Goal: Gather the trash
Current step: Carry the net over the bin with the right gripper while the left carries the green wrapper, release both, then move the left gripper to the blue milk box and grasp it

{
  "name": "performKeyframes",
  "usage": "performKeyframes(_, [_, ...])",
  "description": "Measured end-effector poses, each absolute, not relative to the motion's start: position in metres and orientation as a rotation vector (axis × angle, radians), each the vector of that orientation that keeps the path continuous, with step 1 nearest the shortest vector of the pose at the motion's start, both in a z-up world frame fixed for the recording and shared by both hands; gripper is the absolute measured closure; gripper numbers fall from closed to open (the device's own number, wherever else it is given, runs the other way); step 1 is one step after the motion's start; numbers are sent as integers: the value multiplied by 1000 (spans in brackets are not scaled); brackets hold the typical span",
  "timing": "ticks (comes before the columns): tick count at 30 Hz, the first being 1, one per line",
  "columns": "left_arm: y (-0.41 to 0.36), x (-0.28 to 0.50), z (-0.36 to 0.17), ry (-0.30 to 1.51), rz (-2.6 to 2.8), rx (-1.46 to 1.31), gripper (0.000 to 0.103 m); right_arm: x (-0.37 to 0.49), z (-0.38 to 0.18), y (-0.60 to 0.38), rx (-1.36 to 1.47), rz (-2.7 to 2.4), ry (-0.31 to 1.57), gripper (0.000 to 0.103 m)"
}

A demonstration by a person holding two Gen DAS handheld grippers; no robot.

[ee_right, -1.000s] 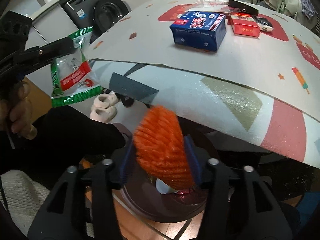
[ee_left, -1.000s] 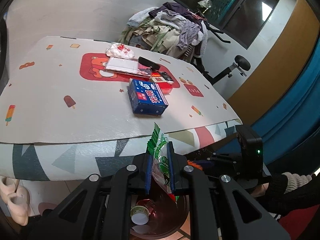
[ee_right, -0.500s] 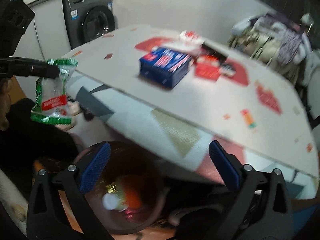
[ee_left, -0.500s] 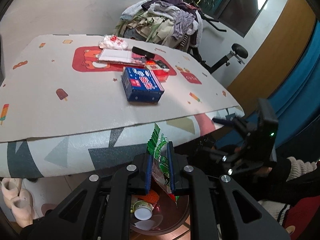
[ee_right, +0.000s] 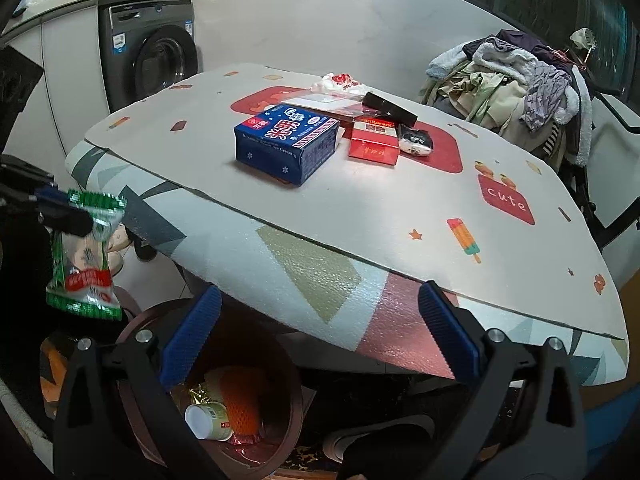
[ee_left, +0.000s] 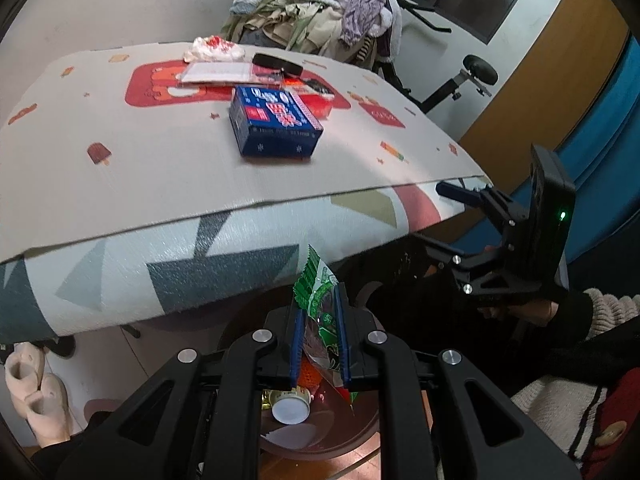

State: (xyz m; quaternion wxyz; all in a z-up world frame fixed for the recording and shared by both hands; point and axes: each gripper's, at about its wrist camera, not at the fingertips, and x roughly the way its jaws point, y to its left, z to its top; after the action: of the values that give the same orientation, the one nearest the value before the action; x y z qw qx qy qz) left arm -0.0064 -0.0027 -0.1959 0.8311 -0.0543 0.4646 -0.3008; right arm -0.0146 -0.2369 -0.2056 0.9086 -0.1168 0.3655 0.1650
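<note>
My left gripper (ee_left: 319, 307) is shut on a green and clear snack wrapper (ee_left: 316, 280), which hangs just over the reddish-brown bin (ee_left: 360, 434) under the table edge. In the right wrist view the same wrapper (ee_right: 82, 264) dangles from the left gripper (ee_right: 66, 216), left of the bin (ee_right: 294, 396). My right gripper (ee_right: 319, 294) stands wide open with nothing between its blue pads, above the bin's right side. In the bin lie an orange mesh ball (ee_right: 240, 404), a white paper cup (ee_right: 208, 422) and gold foil.
On the patterned table (ee_right: 400, 220) lie a blue carton (ee_right: 286, 142), a red packet (ee_right: 374, 142), a crumpled white-red wrapper (ee_right: 338, 82) and a black case (ee_right: 390, 106). A laundry pile (ee_right: 512, 80) stands behind, a washing machine (ee_right: 160, 60) at left. Slippers (ee_left: 32, 392) lie on the floor.
My right gripper opened and the orange mesh ball dropped into the bin; that gripper then tilted up towards the table. My left gripper sank closer to the bin with the wrapper.
</note>
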Motion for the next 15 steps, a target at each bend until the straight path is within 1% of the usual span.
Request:
performKeyframes(6, [-7,-6,-205,1013,-641,-108,89,-11,-209,-237,-228,338,772,6])
performKeyframes(7, [-8,-6,-208,1020,-641,-107,84,-11,-209,-237,-225,338,774,6])
performKeyframes(8, [-9,-6,-209,1027,-644,-108,79,-10,-209,-237,-222,338,774,6])
performKeyframes(10, [-10,-5,-211,1036,-639,-105,39,-10,-210,-237,-221,338,775,6])
performKeyframes(12, [-8,-6,-209,1017,-620,-98,33,-9,-210,-237,-223,339,776,6])
performKeyframes(15, [-4,-4,-206,999,-564,-84,21,-9,-211,-236,-227,344,777,6])
